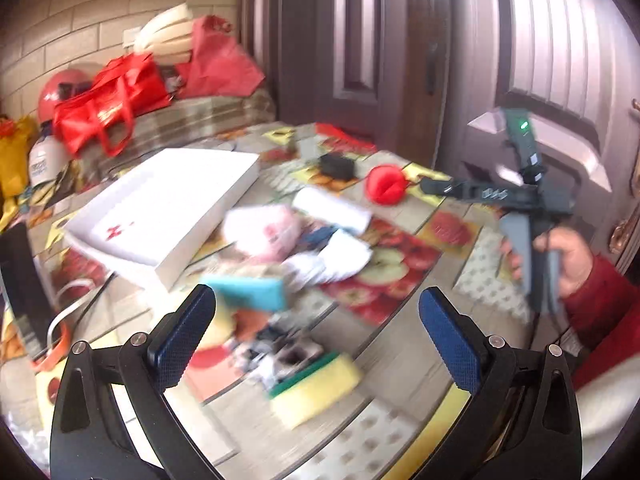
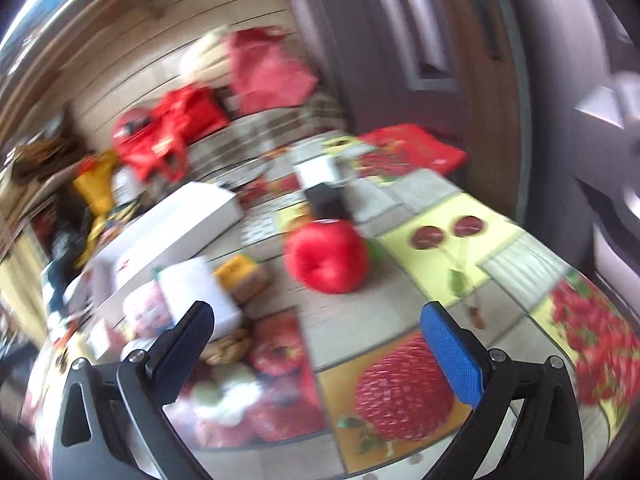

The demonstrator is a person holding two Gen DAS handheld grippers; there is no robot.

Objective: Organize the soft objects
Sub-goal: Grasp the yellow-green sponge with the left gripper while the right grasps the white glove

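Home entryway: fruit-print tablecloth, panelled door, red shopping bags.

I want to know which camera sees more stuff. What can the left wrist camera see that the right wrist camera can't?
Only the left wrist view shows the yellow-and-green sponge, the teal sponge, and the person's hand holding the right gripper. Only the right wrist view shows the cherry picture on the tablecloth. Both show the red apple plush, the white box and the red bag.
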